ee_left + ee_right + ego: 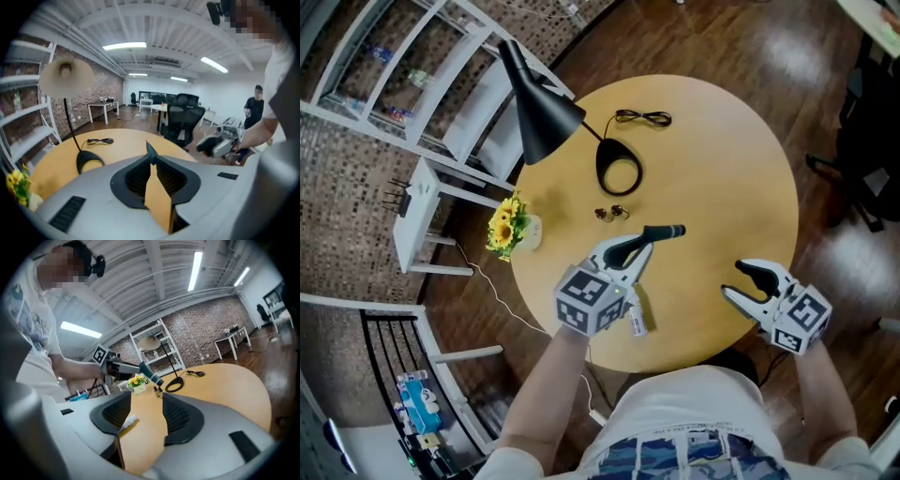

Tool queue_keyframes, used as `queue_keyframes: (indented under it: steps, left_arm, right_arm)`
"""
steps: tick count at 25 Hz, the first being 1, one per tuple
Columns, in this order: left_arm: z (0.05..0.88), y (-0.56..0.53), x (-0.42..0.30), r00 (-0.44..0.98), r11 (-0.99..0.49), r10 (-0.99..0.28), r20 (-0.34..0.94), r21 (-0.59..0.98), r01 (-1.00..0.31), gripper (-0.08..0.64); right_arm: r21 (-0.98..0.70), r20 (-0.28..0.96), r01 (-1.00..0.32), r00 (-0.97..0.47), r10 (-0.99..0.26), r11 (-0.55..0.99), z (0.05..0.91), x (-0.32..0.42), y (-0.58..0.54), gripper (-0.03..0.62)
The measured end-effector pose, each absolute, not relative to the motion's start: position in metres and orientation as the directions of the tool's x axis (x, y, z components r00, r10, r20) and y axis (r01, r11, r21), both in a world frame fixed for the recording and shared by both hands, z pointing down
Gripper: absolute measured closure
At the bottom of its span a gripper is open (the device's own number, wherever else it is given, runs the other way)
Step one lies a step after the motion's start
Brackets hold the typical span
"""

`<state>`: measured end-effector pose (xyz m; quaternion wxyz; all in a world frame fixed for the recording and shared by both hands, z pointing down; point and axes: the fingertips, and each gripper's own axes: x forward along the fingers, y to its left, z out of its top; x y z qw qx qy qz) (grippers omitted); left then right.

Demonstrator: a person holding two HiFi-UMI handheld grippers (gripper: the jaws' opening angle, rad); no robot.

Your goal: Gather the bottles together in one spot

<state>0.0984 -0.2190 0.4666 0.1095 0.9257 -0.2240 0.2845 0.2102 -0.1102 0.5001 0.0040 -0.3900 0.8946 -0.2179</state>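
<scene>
Nearest the person, a white bottle [636, 321] lies flat on the table [722, 159], close to its near edge, with its long axis running roughly near to far. The left tongs [675, 231] are pressed together with nothing between them. The back end of that gripper hangs just left of the bottle, yet its tips point away past it, toward the far right.

The right tongs [733, 279] stand wide and empty, off to the bottle's right and apart from it, with the mouth facing left toward it. In the right gripper view the bottle shows in the gap between the jaws, untouched.

Farther in, two small dark bottles [612, 213] stand together, left of the left tongs' tips. The lying bottle looks like the stray, and the right tongs seem better set to reach it, closing across its length.
</scene>
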Motion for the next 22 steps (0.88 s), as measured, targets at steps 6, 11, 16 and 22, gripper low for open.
queue_keyframes:
  steps: [6,11,16,22]
  left_arm:
    - [0.548,-0.299,0.086,0.518,-0.843,-0.388,0.763,-0.066,-0.535,0.52]
    - [0.604,-0.339,0.074,0.375,-0.842,-0.373,0.849,-0.141,-0.521,0.52]
    - [0.625,-0.353,0.063,0.3,-0.83,-0.39,0.871,-0.192,-0.523,0.52]
    - [0.627,-0.356,0.065,0.285,-0.843,-0.393,0.874,-0.219,-0.491,0.52]
  right_arm:
    - [-0.263,0.341,-0.765,-0.644,-0.685,0.588,0.526,0.215,-0.071,0.355]
    - [-0.329,0.392,-0.792,-0.61,-0.689,0.515,0.547,0.222,-0.04,0.356]
    - [-0.374,0.412,-0.805,-0.589,-0.695,0.46,0.561,0.227,-0.029,0.356]
    - [-0.387,0.419,-0.809,-0.582,-0.697,0.442,0.564,0.227,-0.032,0.356]
